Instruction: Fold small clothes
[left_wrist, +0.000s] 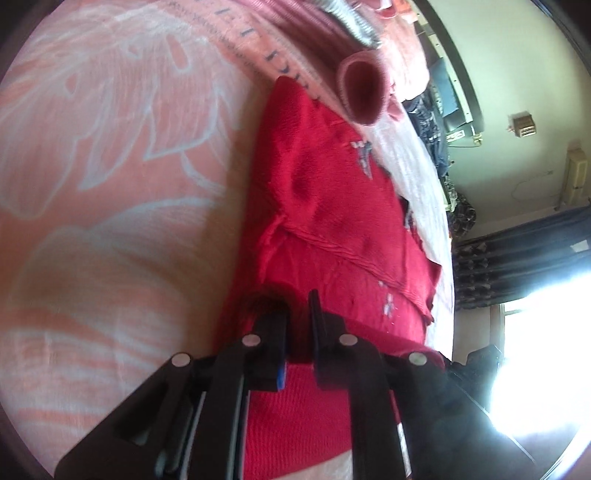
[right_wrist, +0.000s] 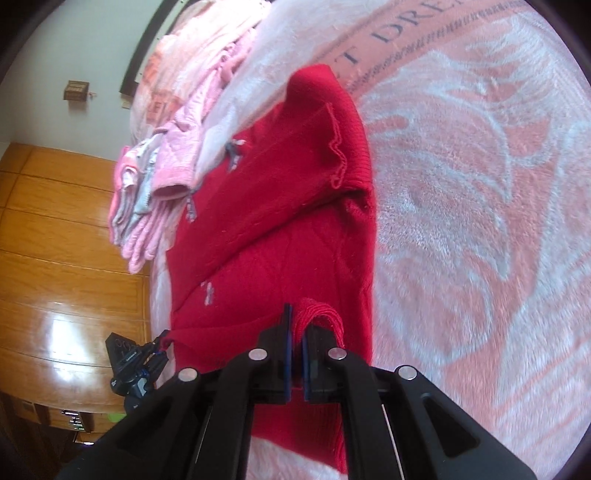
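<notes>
A small red knit sweater (left_wrist: 332, 206) with little grey-blue motifs lies on a pink and white blanket (left_wrist: 110, 184). My left gripper (left_wrist: 299, 310) is shut on its near red edge, cloth bunched between the fingers. In the right wrist view the same sweater (right_wrist: 280, 229) stretches away, one part folded over along its right side. My right gripper (right_wrist: 297, 328) is shut on a rolled red hem that loops over the right finger. The left gripper (right_wrist: 140, 365) shows at the lower left there, pinching the sweater's other corner.
A pink sleeve cuff (left_wrist: 364, 90) and more pink clothes (right_wrist: 173, 155) lie beyond the sweater on the blanket (right_wrist: 480, 221). A wooden wardrobe (right_wrist: 62, 240) stands at the left. Dark curtains (left_wrist: 517, 258) and a bright window (left_wrist: 546, 350) are at the right.
</notes>
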